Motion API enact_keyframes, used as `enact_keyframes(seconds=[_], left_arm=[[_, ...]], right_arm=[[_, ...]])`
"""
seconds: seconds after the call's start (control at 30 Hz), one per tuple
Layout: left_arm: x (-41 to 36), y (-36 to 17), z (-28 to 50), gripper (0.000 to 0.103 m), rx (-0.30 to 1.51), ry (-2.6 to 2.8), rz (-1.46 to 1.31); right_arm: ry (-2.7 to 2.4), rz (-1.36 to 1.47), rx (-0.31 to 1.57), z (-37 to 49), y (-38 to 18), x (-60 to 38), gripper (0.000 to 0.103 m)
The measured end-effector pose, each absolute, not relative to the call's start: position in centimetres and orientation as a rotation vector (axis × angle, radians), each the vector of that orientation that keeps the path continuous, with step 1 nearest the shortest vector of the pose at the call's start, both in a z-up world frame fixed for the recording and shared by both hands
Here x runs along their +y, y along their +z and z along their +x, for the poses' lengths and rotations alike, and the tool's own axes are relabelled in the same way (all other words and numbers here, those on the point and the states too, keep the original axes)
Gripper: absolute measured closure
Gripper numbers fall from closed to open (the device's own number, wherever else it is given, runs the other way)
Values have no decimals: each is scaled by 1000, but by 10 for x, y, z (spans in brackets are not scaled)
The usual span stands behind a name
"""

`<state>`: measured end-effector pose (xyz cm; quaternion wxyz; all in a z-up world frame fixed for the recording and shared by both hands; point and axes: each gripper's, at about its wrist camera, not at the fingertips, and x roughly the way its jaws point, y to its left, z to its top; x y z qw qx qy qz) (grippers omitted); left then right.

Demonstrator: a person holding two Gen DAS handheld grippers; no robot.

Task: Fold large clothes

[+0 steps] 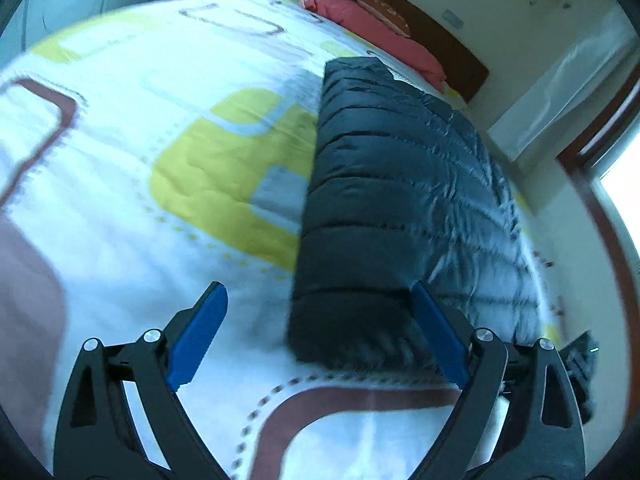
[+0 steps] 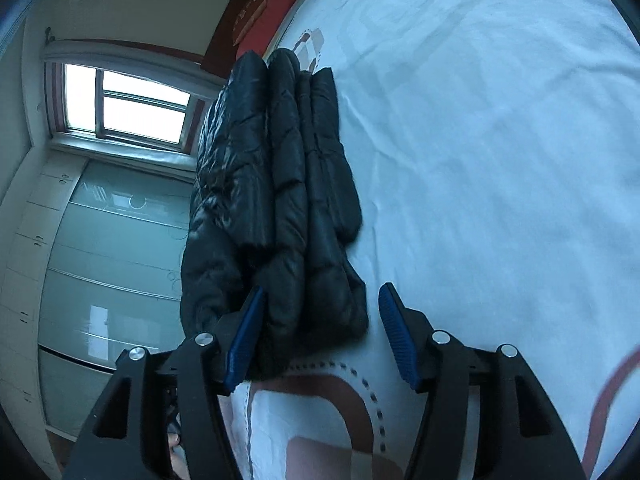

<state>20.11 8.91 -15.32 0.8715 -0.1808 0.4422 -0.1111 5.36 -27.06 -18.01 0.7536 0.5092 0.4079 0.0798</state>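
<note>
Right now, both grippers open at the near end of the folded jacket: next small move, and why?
Probably close the right gripper on the near end of the jacket. Its jaws stand open around that end. The jacket lies in a long narrow strip on the bed, so it still looks to need an end-to-end fold. The left gripper is open too.

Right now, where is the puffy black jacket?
The black jacket lies folded on the patterned bedsheet, along the bed's window-side edge, just ahead of both open grippers, below the red pillow.
</note>
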Motion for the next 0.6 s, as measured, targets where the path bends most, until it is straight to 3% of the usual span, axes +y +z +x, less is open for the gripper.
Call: enact_keyframes(seconds=[0.6], left_arm=[[63, -85, 113, 4, 704, -111, -41]], right_arm=[[-213, 371, 795, -2, -71, -186, 26]])
